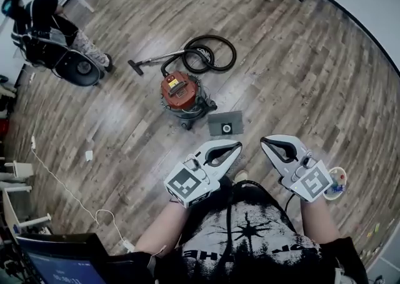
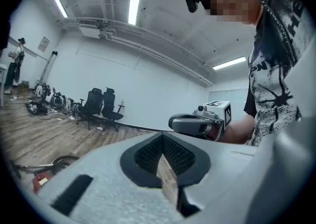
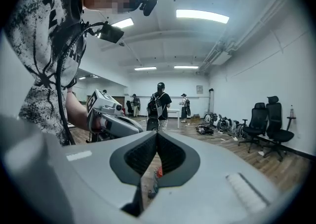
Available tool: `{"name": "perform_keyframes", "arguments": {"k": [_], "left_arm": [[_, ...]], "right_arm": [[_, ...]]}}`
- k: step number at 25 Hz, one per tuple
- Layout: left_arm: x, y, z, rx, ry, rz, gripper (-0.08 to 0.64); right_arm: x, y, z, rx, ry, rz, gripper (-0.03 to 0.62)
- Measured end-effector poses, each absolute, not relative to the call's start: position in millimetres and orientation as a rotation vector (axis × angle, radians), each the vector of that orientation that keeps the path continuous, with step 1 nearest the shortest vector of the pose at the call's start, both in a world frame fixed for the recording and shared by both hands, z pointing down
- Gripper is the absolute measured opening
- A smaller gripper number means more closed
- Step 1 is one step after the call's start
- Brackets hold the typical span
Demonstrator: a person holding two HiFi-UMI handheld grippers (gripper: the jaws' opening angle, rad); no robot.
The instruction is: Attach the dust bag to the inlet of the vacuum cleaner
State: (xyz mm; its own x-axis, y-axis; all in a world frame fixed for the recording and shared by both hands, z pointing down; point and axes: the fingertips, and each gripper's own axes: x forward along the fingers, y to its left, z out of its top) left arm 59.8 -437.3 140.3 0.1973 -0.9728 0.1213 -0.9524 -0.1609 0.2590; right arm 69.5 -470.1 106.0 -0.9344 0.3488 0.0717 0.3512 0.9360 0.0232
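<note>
Wooden plank flooring fills the head view. On it stands the squat canister vacuum cleaner with a red lid, its looped black hose lying just behind it. The flat, dark grey square dust bag with a round collar lies on the floor just beside the vacuum, on the side nearer the person, touched by neither tool. The white and black left gripper and the matching right gripper are held side by side in front of the person's chest, well above the bag, tips pointing towards it. A person in dark clothes crouches far off at the upper left.

From the left gripper view, the ribbed black pads meet at the tip and have hold of nothing. The other tool shows just beyond them, and black office chairs stand along the white wall.

From the right gripper view, its pads are likewise pressed together with nothing between them. Several people stand at a table in the distance.
</note>
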Motion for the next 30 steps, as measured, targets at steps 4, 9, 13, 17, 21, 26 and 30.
{"name": "perform_keyframes", "arguments": {"k": [4, 9, 13, 17, 21, 26, 30], "left_arm": [[16.4, -417.8, 133.6, 2.159, -1.947, -0.134, 0.000], [-34.9, -397.6, 114.0, 2.139, -2.081, -0.154, 0.000], [-61.2, -383.8, 112.1, 2.134, -2.110, -0.138, 0.000], [-73.6, -380.4, 115.1, 2.137, -2.109, -0.102, 0.000], [-75.8, -384.0, 115.3, 2.096, -2.127, -0.112, 0.000], [-76.1, -400.3, 116.8, 2.017, -2.194, -0.174, 0.000], [-75.1, -418.0, 125.6, 1.961, -2.205, -0.182, 0.000]], "right_arm": [[19.9, -444.5, 98.2, -0.696, -3.019, -0.054, 0.005], [-30.4, -422.1, 96.5, -0.800, -2.983, -0.095, 0.005], [-59.5, -408.1, 91.9, -0.832, -2.990, -0.115, 0.005], [-77.0, -402.8, 94.3, -0.847, -2.997, -0.111, 0.005], [-84.5, -400.0, 97.0, -0.930, -2.977, -0.094, 0.005], [-79.0, -419.1, 104.2, -0.994, -2.921, -0.084, 0.005], [-67.0, -444.6, 127.0, -1.013, -2.844, -0.099, 0.005]]}}
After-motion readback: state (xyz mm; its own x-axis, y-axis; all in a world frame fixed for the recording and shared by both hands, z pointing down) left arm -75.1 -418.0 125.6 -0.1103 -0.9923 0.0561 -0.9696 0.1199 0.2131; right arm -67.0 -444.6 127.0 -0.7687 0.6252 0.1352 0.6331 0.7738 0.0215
